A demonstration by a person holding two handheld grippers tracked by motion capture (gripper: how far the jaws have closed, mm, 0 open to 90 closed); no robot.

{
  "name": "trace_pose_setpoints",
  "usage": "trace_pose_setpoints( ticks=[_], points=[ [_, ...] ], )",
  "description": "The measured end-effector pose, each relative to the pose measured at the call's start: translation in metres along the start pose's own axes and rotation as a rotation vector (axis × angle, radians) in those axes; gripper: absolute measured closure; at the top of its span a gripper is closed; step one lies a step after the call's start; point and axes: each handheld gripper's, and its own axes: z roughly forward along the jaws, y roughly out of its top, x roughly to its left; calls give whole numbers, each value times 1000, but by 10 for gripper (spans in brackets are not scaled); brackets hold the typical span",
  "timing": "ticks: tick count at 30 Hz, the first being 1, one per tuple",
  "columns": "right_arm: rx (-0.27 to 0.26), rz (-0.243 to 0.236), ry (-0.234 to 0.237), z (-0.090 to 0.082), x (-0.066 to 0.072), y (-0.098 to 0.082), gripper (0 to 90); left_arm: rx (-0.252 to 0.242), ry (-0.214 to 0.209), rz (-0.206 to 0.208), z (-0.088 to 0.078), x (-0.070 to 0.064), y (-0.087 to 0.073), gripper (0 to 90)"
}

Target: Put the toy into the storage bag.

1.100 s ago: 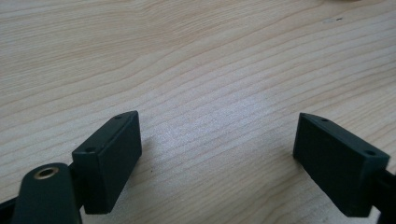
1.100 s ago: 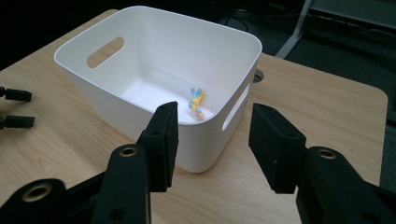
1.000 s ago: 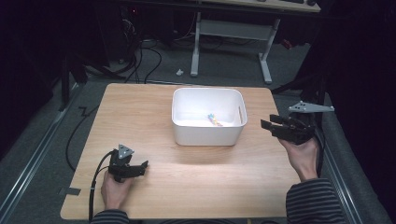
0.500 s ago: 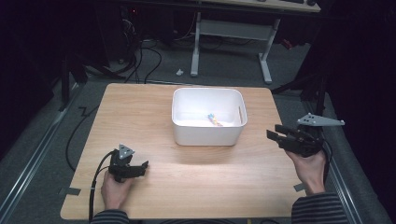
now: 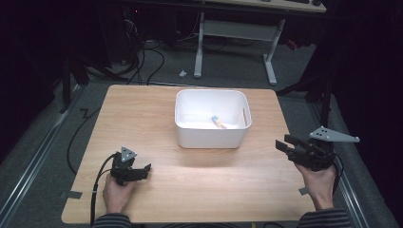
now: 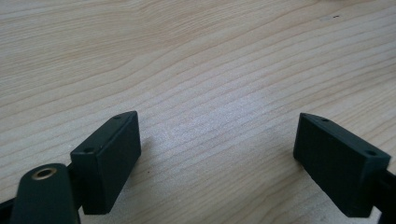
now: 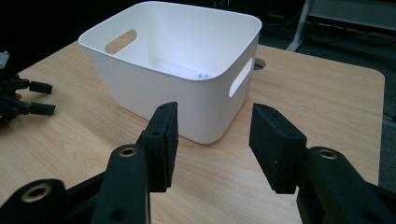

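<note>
A white plastic bin (image 5: 209,135) stands mid-table toward the far side, with a small colourful item (image 5: 218,121) on its floor. My left gripper (image 5: 146,171) rests low on the wood at the front left, open, with bare tabletop between its jaws (image 6: 217,154). My right gripper (image 5: 281,144) hovers at the table's right edge, pointing left toward the bin. Its jaws (image 7: 212,140) are partly apart with nothing between them, and they have just been opening a little. The right gripper view has the bin (image 7: 154,93) close ahead and the left gripper (image 7: 39,98) far off at its left.
The wooden table (image 5: 214,190) has bare surface all round the bin. Beyond its far edge is a dark floor with cables and the white legs of a desk frame (image 5: 268,57). Cables trail from both grippers off the near edge.
My right gripper has drawn back toward the near right edge and come lower. The left gripper and the bin have stayed put.
</note>
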Motion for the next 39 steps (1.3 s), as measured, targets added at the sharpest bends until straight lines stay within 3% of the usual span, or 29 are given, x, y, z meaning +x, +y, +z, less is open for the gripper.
trace_pose_setpoints(
  ticks=[14, 17, 18, 24, 34, 39],
  points=[
    [-27, 84, -3, 8, -9, -35, 532, 1, 0, 0, 0, 0, 0, 155],
    [-27, 81, -8, 11, -10, -37, 533, 0, 1, 1, 0, 0, 0, 155],
    [-6, 85, -12, 17, -14, -37, 533, 0, 2, 0, 0, -1, 0, 155],
    [-5, 117, -1, 32, -19, -46, 535, -1, 3, -1, 0, -1, 0, 157],
    [80, 166, -7, 68, -31, -81, 538, -1, 3, -4, 0, -1, 0, 161],
    [113, 153, -20, 81, -32, -87, 538, -1, 3, -4, 0, -1, 0, 162]
  ],
)
